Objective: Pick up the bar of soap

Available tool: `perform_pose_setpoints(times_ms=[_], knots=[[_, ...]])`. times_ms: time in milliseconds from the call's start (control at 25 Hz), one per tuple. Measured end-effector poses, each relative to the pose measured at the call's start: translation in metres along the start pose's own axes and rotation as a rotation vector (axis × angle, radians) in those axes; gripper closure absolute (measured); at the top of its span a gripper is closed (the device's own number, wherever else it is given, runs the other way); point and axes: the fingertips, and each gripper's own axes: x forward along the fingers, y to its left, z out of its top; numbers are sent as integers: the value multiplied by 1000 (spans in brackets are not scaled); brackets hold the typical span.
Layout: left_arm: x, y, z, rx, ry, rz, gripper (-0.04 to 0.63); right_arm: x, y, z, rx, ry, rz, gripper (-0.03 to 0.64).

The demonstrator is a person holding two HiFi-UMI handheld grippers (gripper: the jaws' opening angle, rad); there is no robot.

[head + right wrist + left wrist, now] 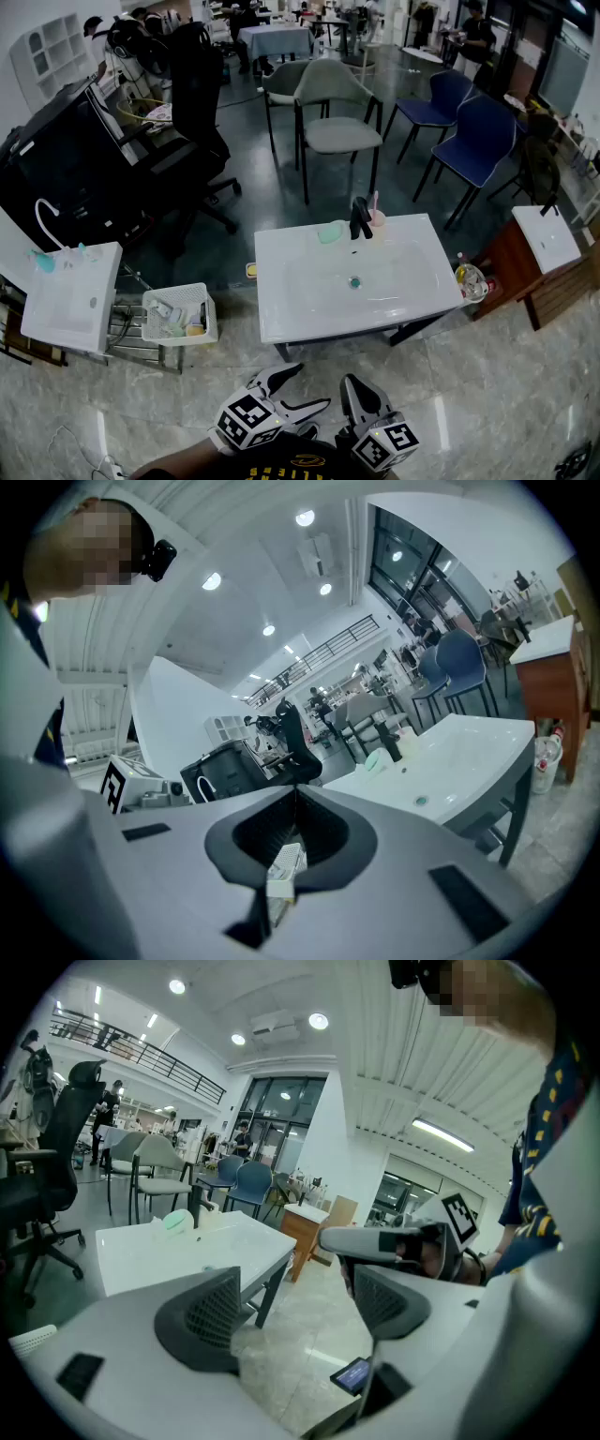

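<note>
The pale green bar of soap point(330, 232) lies on the back rim of the white sink point(281, 309), just left of the black faucet point(360, 218). The soap point(176, 1221) is small and far off in the left gripper view, and the soap point(378, 758) is just as distant in the right gripper view. Both grippers hang low in front of the sink, well short of it. My left gripper point(300, 389) point(291, 1297) is open with nothing between its jaws. My right gripper point(359, 394) point(296, 794) is shut, tips touching, holding nothing.
A pink cup point(377, 219) stands right of the faucet. A white basket point(178, 314) and a small sink unit point(70, 295) stand at the left. A wooden cabinet point(511, 267) and another sink point(547, 237) stand at the right. Chairs point(337, 103) are beyond.
</note>
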Motion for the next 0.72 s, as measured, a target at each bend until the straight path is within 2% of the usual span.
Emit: perform_pose_setpoints(times_ms=[120, 200, 360, 560, 720], knots=[[-12, -14, 5, -72, -39, -19, 201, -17, 16, 2, -3, -12, -12, 600], [-20, -19, -6, -96, -23, -19, 202, -25, 23, -3, 4, -17, -20, 600], [-38, -22, -35, -106, 15, -9, 204, -38, 33, -16, 15, -24, -41, 600], [-48, -31, -47, -164, -12, -19, 204, -51, 40, -26, 14, -14, -58, 600], [-57, -40, -42, -141, -32, -15, 204, -58, 50, -25, 39, -40, -32, 598]])
